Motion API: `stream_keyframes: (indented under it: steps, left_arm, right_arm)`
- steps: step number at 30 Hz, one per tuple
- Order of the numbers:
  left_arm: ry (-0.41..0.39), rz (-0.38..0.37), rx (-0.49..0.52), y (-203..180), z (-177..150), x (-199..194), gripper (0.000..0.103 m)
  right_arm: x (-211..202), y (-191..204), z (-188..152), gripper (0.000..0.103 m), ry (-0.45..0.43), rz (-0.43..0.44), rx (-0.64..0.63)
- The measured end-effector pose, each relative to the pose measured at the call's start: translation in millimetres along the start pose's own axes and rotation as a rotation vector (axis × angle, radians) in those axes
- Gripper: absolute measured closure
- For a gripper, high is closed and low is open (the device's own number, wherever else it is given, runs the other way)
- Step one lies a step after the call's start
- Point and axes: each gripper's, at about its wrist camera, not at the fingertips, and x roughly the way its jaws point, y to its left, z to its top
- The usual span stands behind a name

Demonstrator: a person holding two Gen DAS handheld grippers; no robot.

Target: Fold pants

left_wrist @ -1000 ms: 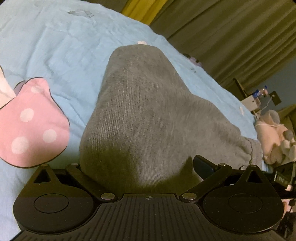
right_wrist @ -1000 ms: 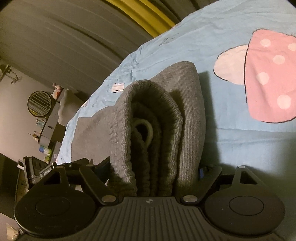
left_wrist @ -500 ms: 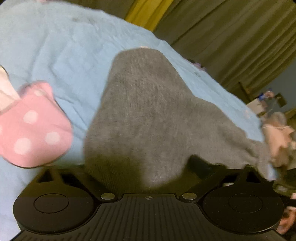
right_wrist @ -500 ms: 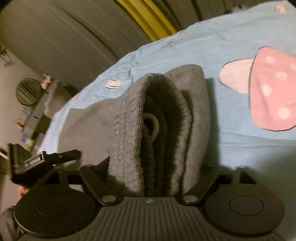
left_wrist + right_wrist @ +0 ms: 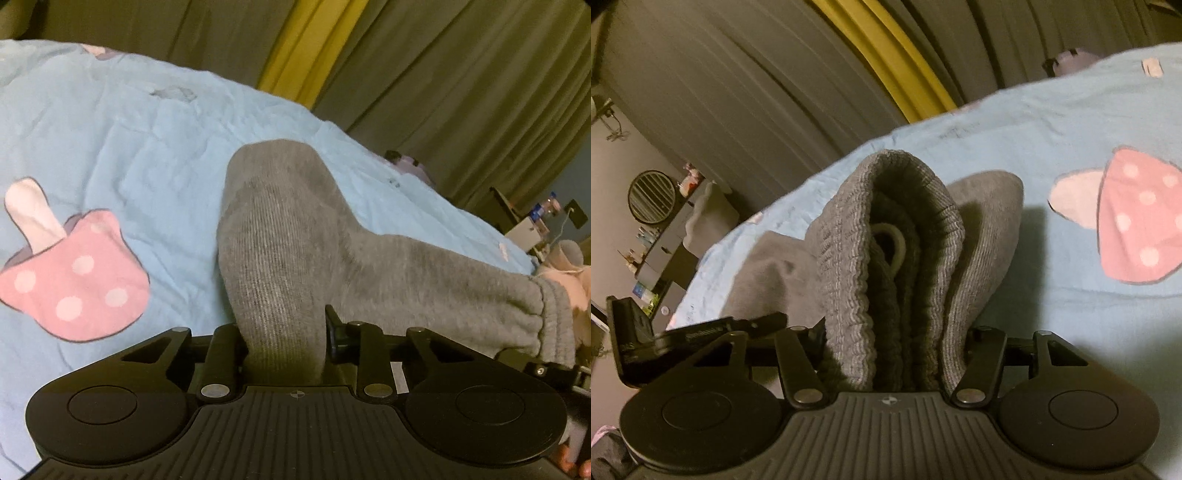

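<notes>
Over the bed's (image 5: pixel 110 140) middle, soft, limp grey pants (image 5: pixel 291 240): left gripper (image 5: pixel 284 343) pinches folded cloth, right gripper (image 5: pixel 894 354) pinches bunched waistband; grip thick edges.

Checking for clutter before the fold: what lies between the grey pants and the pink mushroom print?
Only bare blue bedsheet separates grey pants from pink mushroom print, seen in both wrist views.
</notes>
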Motion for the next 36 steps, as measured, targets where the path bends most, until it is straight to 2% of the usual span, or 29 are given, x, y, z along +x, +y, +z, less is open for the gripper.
stream_keyframes:
  steps: [10,11,12,13,15,16,17,19,21,24,26,27,29,30,33,36]
  left_arm:
    - [-0.084,0.011,0.066,-27.6,48.0,-0.2,0.077]
    - [-0.080,0.023,0.072,-29.5,50.6,3.1,0.075]
    - [-0.071,0.055,0.076,-29.9,52.5,8.4,0.061]
    - [-0.055,0.111,0.072,-28.9,53.3,15.5,0.043]
    - [-0.035,0.258,0.073,-25.4,50.8,22.3,0.037]
    - [-0.036,0.287,0.095,-24.2,46.6,20.4,0.031]
    - [-0.040,0.298,0.112,-23.3,40.0,15.6,0.028]
    - [-0.055,0.286,0.137,-23.6,25.3,4.4,0.014]
    - [-0.063,0.290,0.151,-25.5,8.6,-6.7,0.011]
    - [-0.074,0.296,0.193,-28.8,-12.9,-24.8,0.011]
    - [-0.116,0.299,0.234,-31.4,-21.6,-36.0,0.007]
    - [-0.108,0.318,0.263,-32.4,-25.1,-35.1,0.007]
    - [-0.031,0.393,0.322,-30.7,-30.5,-18.2,0.005]
    - [-0.019,0.420,0.304,-24.8,-33.7,-12.7,0.005]
    - [-0.040,0.388,0.163,-13.5,-32.7,-25.2,0.006]
    - [-0.075,0.362,0.115,-14.1,-42.6,-46.1,0.005]
  right_arm:
    - [5.9,24.9,42.4,0.047,-0.077,-0.011,-0.050]
    - [8.5,24.4,47.5,0.046,-0.078,-0.017,-0.055]
    - [12.5,22.0,52.2,0.041,-0.073,-0.033,-0.062]
    - [16.4,18.1,56.5,0.030,-0.062,-0.085,-0.064]
    - [18.3,13.8,58.7,0.020,-0.060,-0.247,-0.060]
    - [15.4,13.5,54.2,0.013,-0.080,-0.316,-0.072]
    - [10.4,15.6,47.1,0.010,-0.109,-0.342,-0.092]
    - [3.0,21.9,29.5,0.005,-0.122,-0.322,-0.140]
    - [0.6,26.1,13.8,0.005,-0.122,-0.315,-0.161]
    - [1.7,21.7,-7.1,0.005,-0.088,-0.326,-0.156]
    - [7.5,17.0,-19.9,0.004,-0.058,-0.396,-0.179]
    - [10.4,16.1,-24.5,0.004,-0.045,-0.412,-0.191]
    - [15.1,13.1,-30.0,0.004,-0.049,-0.412,-0.180]
    - [13.8,13.3,-31.0,0.004,-0.058,-0.411,-0.168]
    - [0.5,28.5,-42.7,0.004,-0.107,-0.444,-0.173]
    - [-13.3,44.0,-66.8,0.004,-0.137,-0.458,-0.234]
